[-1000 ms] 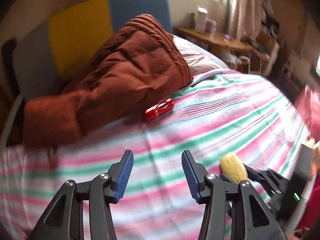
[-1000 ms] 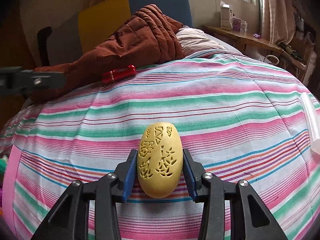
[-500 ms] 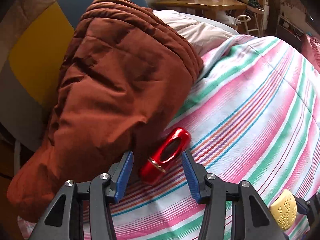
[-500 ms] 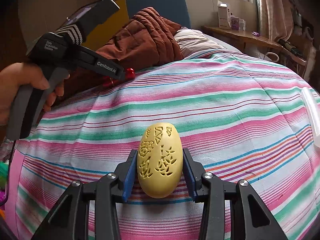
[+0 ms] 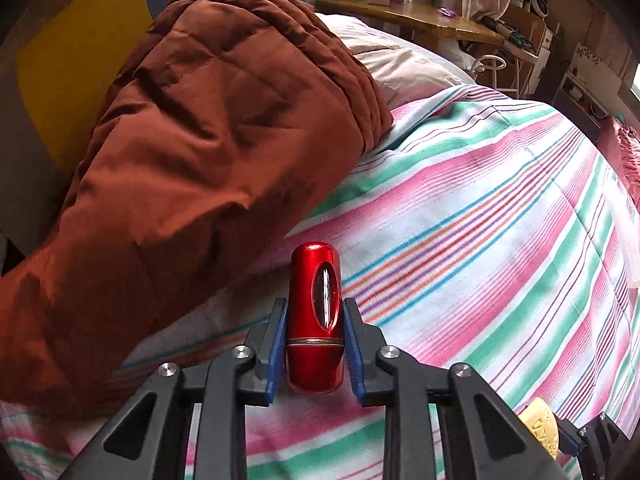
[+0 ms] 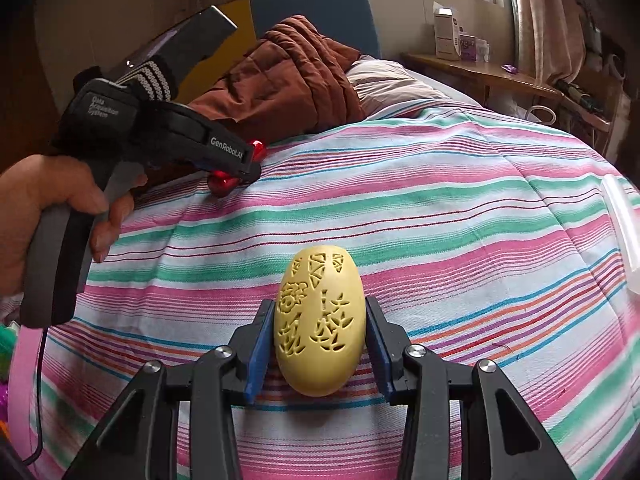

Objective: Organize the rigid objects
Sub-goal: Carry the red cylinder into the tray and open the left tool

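Tongs in our left gripper (image 5: 315, 330) are now pressed against both sides of the red capsule (image 5: 316, 320), where half a second ago they stood spread with the capsule lying loose and tilted between them. A second ago the capsule was well off, up by the brown quilt (image 5: 200, 152), and our left tongs hung wide over the striped bedspread (image 5: 480, 248). Now the capsule points straight ahead along the fingers, its rounded tip near the quilt's lower edge.

From the right wrist view we see our left hand (image 6: 48, 216) wrapped around the tool's handle, with the capsule's red ends poking out on either side of the black jaws at the quilt's foot.

Our right gripper (image 6: 319, 338) has not changed across the three moments: its tongs pinch the yellow carved egg (image 6: 319, 324) by its sides, over the striped bedspread. The egg's edge also shows at the lower right of the left wrist view.
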Demonstrator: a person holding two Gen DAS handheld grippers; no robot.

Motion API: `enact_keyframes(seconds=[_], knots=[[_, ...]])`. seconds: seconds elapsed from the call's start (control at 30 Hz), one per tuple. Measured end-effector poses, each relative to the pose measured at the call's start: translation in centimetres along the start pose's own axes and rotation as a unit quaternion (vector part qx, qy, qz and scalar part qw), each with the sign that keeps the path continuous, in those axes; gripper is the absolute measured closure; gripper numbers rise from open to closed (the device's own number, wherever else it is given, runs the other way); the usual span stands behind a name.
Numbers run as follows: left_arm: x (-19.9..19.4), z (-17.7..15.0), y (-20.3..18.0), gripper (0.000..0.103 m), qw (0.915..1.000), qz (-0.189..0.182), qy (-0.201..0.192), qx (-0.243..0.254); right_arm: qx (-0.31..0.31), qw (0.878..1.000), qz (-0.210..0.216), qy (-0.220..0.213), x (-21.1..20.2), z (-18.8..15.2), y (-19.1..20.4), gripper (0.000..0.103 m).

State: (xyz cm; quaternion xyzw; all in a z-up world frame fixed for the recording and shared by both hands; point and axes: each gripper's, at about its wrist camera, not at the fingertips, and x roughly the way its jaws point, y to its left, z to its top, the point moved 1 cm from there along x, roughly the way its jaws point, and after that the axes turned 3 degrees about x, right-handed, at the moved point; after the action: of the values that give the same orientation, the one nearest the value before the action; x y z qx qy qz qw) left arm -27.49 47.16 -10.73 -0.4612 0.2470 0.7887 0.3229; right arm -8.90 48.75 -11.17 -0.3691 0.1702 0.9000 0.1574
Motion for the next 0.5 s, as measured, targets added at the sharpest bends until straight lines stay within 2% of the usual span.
enact_keyframes(seconds=[0.5], knots=[[-6.2,-10.2,-1.8,0.077,0.9979,0.017,-0.006,-0.061,-0.015,1.000,-0.019,0.000,0.0,-0.1,0.5,0.059]])
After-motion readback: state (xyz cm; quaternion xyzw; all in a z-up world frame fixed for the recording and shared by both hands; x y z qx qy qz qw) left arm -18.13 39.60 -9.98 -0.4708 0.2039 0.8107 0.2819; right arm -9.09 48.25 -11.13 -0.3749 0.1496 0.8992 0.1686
